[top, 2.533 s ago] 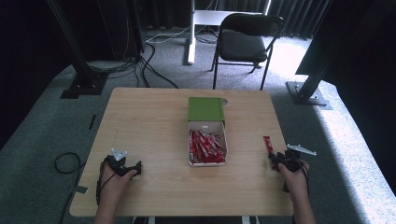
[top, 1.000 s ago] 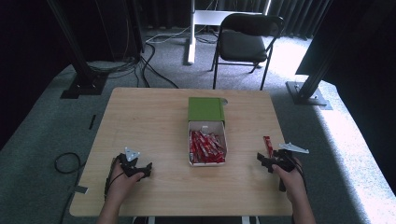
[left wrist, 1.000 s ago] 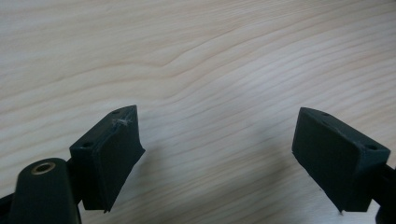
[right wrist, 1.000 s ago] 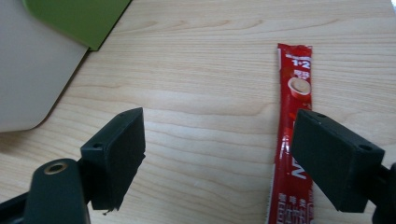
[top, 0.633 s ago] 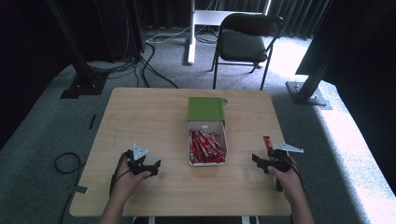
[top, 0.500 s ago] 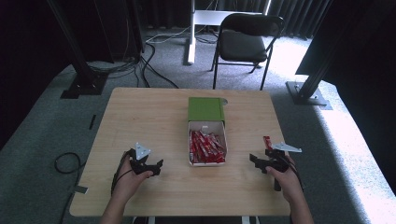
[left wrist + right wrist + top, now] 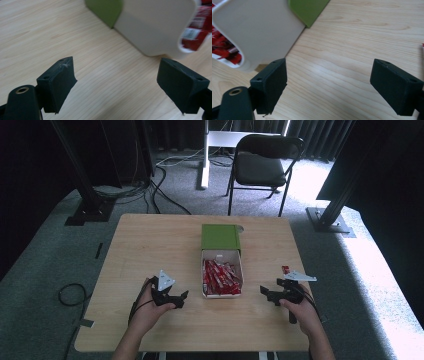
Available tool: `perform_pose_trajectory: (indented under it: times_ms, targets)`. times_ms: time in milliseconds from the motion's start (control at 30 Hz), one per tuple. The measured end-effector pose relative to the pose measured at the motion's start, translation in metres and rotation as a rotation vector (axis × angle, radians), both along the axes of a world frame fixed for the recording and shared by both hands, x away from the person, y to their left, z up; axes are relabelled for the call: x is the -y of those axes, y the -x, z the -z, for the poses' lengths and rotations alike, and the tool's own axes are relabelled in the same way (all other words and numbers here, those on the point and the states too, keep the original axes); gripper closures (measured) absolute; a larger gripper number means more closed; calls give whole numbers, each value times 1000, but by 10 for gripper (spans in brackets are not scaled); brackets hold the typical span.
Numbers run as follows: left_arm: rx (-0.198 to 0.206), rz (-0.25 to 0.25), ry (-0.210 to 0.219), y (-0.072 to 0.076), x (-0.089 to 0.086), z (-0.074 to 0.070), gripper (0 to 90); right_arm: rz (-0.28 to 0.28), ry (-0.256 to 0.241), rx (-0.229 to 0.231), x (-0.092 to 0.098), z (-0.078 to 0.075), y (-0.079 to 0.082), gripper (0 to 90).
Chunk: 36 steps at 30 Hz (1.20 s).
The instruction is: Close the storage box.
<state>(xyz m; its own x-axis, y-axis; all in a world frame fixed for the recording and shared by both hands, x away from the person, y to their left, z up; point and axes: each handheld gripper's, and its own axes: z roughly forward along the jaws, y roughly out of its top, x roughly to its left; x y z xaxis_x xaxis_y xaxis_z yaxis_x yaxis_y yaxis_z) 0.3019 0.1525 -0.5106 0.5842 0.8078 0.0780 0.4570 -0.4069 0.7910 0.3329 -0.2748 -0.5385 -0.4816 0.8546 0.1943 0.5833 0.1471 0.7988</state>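
Note:
A white box (image 7: 222, 278) full of red packets (image 7: 220, 276) lies in the middle of the wooden table (image 7: 150, 240), pulled partway out of its green sleeve (image 7: 220, 237). My left gripper (image 7: 183, 296) stands open just left of the box's near corner, nothing between its jaws. My right gripper (image 7: 263, 291) stands open just right of the box, also holding nothing. One loose red packet (image 7: 285, 269) lies on the table behind the right gripper. In the left gripper view the white box wall (image 7: 155, 25) and packets (image 7: 197, 27) show ahead; in the right gripper view the box wall (image 7: 259, 27) is at upper left.
A black folding chair (image 7: 265, 162) stands beyond the table's far edge. Cables (image 7: 165, 175) and black stand bases (image 7: 87, 212) lie on the grey carpet to the far left. Another base (image 7: 330, 222) sits at the far right.
Both grippers have moved inward toward the box, the left one rightward and the right one leftward. The box and packets have not moved.

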Motion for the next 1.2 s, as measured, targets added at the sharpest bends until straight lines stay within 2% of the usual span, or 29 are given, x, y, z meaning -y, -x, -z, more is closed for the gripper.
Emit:
perform_pose_trajectory:
  times_ms: [33, 67, 100, 233, 400, 600, 700, 867, 900, 967, 1067, 1200]
  targets:
    - [8, 34, 16, 0, 6, -2, 158, -15, 1, 4, -3, -1, 0, 136]
    - [8, 34, 16, 0, 6, -2, 158, -15, 1, 4, -3, -1, 0, 136]
    - [17, 64, 33, 0, 12, -4, 158, -27, 0, 7, -6, -2, 0, 136]
    - [18, 94, 38, -2, 22, -6, 158, -52, -5, 15, -14, -5, 1, 136]
    - [19, 101, 49, -6, 28, -5, 158, -48, -24, 48, -18, -11, 1, 140]
    - [34, 101, 62, -12, 34, -4, 158, -96, -25, 83, -30, -18, 2, 140]
    - [37, 117, 80, -15, 40, -4, 158, -126, -37, 97, -40, -22, 1, 140]
    - [37, 119, 74, -18, 43, 0, 158, -151, -55, 102, -50, -25, -1, 140]
    - [36, 118, 88, -20, 45, 1, 158, -162, -36, 106, -54, -25, -3, 141]
    - [41, 107, 86, -23, 45, 1, 158, -167, -27, 105, -56, -24, -5, 142]
    - [43, 100, 87, -25, 44, 0, 158, -170, -16, 101, -57, -22, -6, 143]
    - [53, 78, 82, -30, 43, 0, 152, -153, -28, 88, -57, -19, -8, 143]
